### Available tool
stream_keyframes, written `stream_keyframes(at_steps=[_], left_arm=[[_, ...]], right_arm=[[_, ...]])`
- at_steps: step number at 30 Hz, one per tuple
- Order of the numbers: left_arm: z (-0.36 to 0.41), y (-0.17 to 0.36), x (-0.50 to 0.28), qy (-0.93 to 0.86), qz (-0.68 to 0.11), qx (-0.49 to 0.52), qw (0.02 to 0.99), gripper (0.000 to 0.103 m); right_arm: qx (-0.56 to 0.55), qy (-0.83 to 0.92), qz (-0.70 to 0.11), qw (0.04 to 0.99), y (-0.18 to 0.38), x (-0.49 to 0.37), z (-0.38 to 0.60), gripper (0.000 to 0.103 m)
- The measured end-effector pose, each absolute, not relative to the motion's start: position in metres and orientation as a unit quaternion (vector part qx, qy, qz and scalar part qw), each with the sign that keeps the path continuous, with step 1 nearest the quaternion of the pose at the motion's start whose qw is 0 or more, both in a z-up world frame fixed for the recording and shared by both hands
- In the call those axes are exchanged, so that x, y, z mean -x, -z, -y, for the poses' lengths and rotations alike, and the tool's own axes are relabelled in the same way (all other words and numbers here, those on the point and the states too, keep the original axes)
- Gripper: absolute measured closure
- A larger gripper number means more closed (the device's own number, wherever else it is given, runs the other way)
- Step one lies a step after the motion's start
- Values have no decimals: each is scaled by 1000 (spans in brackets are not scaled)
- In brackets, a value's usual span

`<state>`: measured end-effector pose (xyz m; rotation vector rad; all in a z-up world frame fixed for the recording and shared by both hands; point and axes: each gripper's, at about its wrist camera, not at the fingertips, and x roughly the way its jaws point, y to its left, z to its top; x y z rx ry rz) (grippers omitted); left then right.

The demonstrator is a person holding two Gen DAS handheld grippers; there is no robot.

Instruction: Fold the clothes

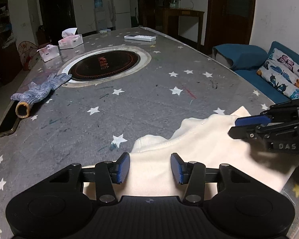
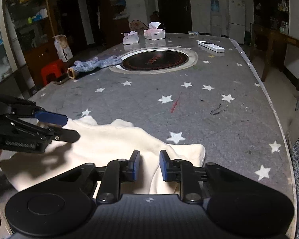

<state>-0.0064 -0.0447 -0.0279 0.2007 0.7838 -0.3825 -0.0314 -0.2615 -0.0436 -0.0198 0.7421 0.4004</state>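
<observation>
A lived-in home dining room: beyond the jaws, a star-patterned table with inset hotpot cooktop, tissue boxes, a refrigerator and water dispenser behind, blue sofa to the right.

The cream garment's near edge is hidden under both grippers' bodies; the sofa runs off frame.
</observation>
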Motion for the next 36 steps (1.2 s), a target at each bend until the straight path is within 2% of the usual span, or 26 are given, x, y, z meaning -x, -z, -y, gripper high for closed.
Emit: stream_keyframes(at_steps=[6,13,22,27,36], left_arm=[[55,21,1,205,-368,-103,901,55],[61,32,-14,200,-382,-106,896,52],[61,34,-14,199,-376,-107,899,52],[58,33,-13,198,-374,-103,900,52],[16,0,43,216,-341,-94,910,54]], right_arm=[[9,-212,-342,915,30,27,254,83],[23,-220,-361,906,44,12,238,83],[52,-246,-355,901,20,75,267,84],[57,-238,-375,894,34,108,281,84],[83,-282,-336,895,14,121,256,84]])
